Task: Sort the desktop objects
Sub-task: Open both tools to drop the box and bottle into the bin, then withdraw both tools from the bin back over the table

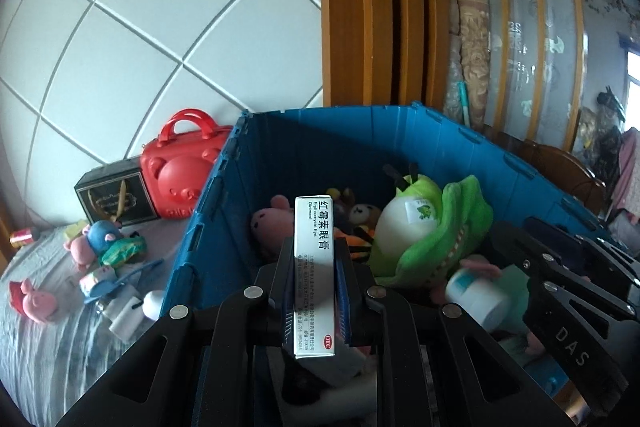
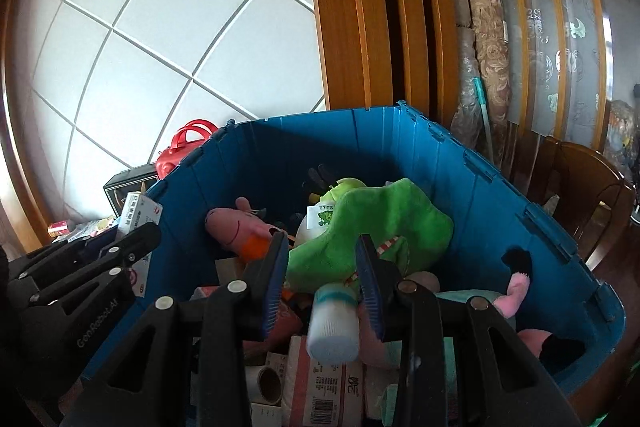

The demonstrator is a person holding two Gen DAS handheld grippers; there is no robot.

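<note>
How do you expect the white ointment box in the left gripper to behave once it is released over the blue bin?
The ointment box looks like thin card, so probably light and crushable. Held upright by the left gripper, it would likely topple onto the plush toys in the blue bin.

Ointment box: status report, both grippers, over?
Left gripper shut on ointment box, above blue bin. Right gripper open, white bottle between fingers. Bin crowded with toys.

Home bedroom, striped bedsheet [image 1: 44, 339], plush toys, wooden sliding doors [image 1: 376, 7]
</note>
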